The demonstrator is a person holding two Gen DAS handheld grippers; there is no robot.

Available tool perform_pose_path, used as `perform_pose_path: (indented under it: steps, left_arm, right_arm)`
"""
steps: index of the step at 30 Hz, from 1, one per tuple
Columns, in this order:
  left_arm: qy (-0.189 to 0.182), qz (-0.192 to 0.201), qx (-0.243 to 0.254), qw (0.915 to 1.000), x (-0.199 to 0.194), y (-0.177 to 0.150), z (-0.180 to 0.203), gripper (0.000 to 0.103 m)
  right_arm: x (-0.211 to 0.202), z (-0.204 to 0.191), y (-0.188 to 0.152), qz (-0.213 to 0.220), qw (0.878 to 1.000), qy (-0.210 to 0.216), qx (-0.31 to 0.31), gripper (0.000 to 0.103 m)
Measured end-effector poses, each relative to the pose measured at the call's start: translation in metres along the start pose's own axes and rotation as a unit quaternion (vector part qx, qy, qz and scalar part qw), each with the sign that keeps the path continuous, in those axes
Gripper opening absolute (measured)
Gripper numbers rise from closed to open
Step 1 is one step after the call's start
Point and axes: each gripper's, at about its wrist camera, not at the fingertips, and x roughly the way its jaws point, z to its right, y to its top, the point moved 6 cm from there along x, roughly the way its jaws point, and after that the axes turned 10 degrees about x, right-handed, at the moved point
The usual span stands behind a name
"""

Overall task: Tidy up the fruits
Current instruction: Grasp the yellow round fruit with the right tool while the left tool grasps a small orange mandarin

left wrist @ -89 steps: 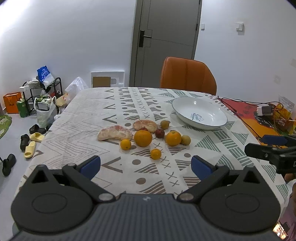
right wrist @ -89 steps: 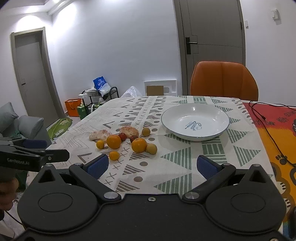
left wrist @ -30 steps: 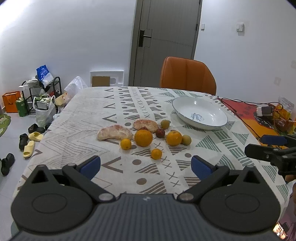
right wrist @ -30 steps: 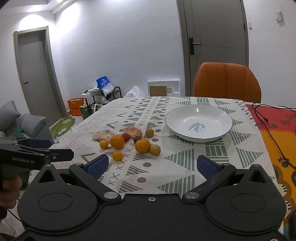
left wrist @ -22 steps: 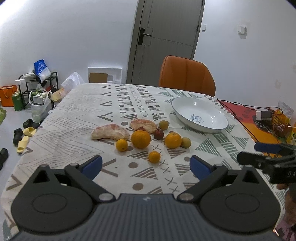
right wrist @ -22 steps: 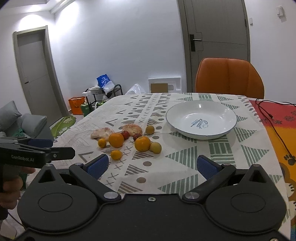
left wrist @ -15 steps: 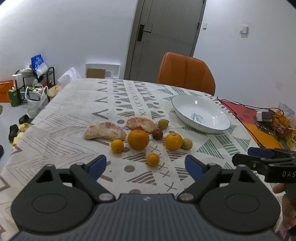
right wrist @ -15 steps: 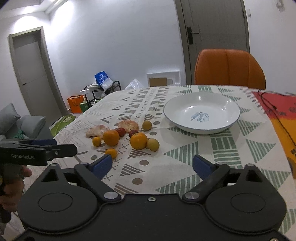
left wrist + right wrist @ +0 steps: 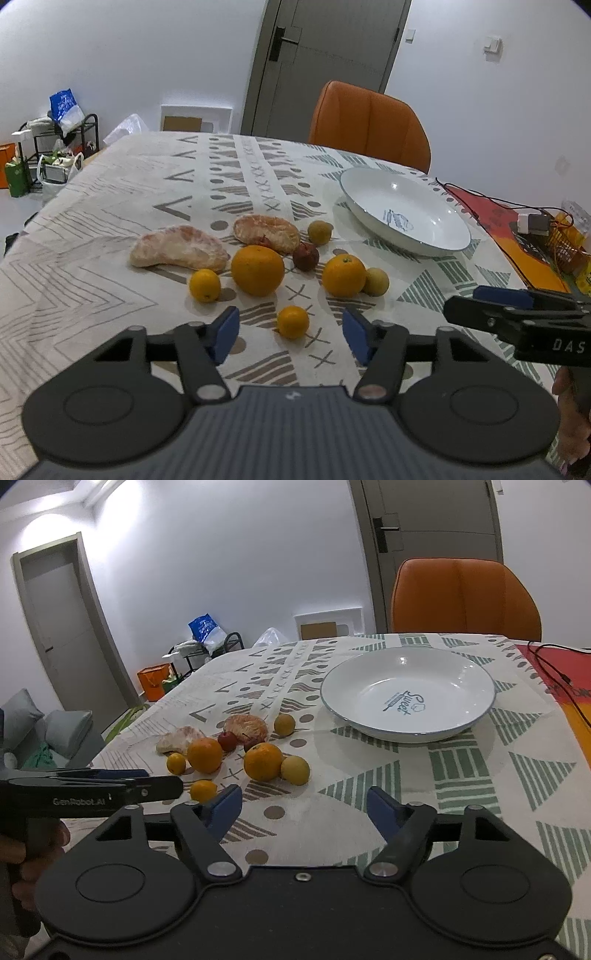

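Fruit lies in a loose cluster on the patterned tablecloth: two peeled pomelo pieces (image 9: pixel 179 249), two large oranges (image 9: pixel 257 270), small tangerines, yellow-green fruits and small red fruits. A small tangerine (image 9: pixel 292 321) sits just ahead of my open left gripper (image 9: pixel 290 334), between its blue pads. A white plate (image 9: pixel 404 212) stands empty at the right back. My right gripper (image 9: pixel 304 812) is open and empty, near the large orange (image 9: pixel 263 761) and yellow fruit (image 9: pixel 294 770). The plate (image 9: pixel 408 692) lies ahead of it.
An orange chair (image 9: pixel 369 123) stands behind the table. A red mat with cables (image 9: pixel 517 236) lies at the right edge. A rack with bags (image 9: pixel 55 147) stands on the floor at left. A door (image 9: pixel 325 62) is behind.
Both grippers have moved forward over the table toward the fruit. The jaws of both have narrowed somewhat but stay open. The fruit has not moved.
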Motion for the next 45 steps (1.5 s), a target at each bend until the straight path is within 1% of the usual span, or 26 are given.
perform_pose_path:
  steps: [3,4,5,7,8,9,14,19,21,24,29,30,31,37,45]
  left_arm:
    - [-0.004,-0.008,0.001,1.0,0.009,-0.001,0.003,0.048]
    - [-0.004,-0.01,0.001,0.9999,0.012,-0.002,0.003,0.046]
    - [-0.004,-0.012,0.0,0.9999,0.015,-0.003,0.004,0.044]
    - [-0.005,-0.016,-0.002,0.9999,0.02,-0.003,0.003,0.033]
    - [-0.001,-0.02,-0.002,0.9998,0.023,-0.004,0.002,0.029]
    - [0.009,-0.025,-0.003,0.9996,0.026,-0.005,0.001,0.021]
    - [0.009,-0.019,-0.001,0.9998,0.029,-0.002,-0.001,0.021]
    - [0.007,-0.014,-0.005,0.9999,0.029,0.002,-0.007,0.021]
    - [0.014,-0.017,-0.006,0.9997,0.03,0.004,-0.009,0.021]
    - [0.012,-0.013,-0.003,0.9998,0.029,0.007,-0.009,0.021]
    - [0.011,-0.011,-0.001,0.9999,0.03,0.009,-0.007,0.021]
    - [0.012,-0.011,0.0,0.9999,0.03,0.01,-0.007,0.021]
    - [0.012,-0.01,0.001,0.9999,0.029,0.01,-0.006,0.021]
    - [0.016,0.003,0.008,0.9998,0.024,0.018,0.001,0.021]
    - [0.012,0.014,0.02,0.9996,0.026,0.032,0.016,0.021]
  right_arm:
    - [0.009,-0.001,0.001,-0.007,1.0,0.005,-0.002,0.064]
    - [0.013,-0.002,0.001,-0.009,1.0,0.005,-0.003,0.061]
    - [0.016,-0.002,0.002,-0.011,1.0,0.005,-0.004,0.06]
    - [0.022,-0.002,0.002,-0.014,1.0,0.006,-0.005,0.058]
    - [0.024,-0.001,0.002,-0.015,1.0,0.007,-0.004,0.058]
    - [0.027,-0.001,0.002,-0.016,1.0,0.009,-0.004,0.055]
    - [0.042,0.0,0.002,-0.025,1.0,0.014,0.0,0.053]
    - [0.058,0.001,0.003,-0.035,0.999,0.012,-0.003,0.046]
    - [0.062,0.002,0.005,-0.036,0.999,0.009,-0.005,0.046]
    - [0.067,0.001,0.006,-0.037,0.999,0.007,-0.013,0.045]
    - [0.075,0.0,0.005,-0.042,0.999,0.015,-0.015,0.036]
    - [0.076,0.0,0.005,-0.043,0.999,0.021,-0.016,0.027]
    - [0.076,-0.001,0.005,-0.045,0.999,0.025,-0.017,0.023]
    - [0.064,0.003,0.011,-0.032,0.999,0.035,-0.01,0.022]
    - [0.037,0.014,0.023,-0.003,0.999,0.032,0.004,0.022]
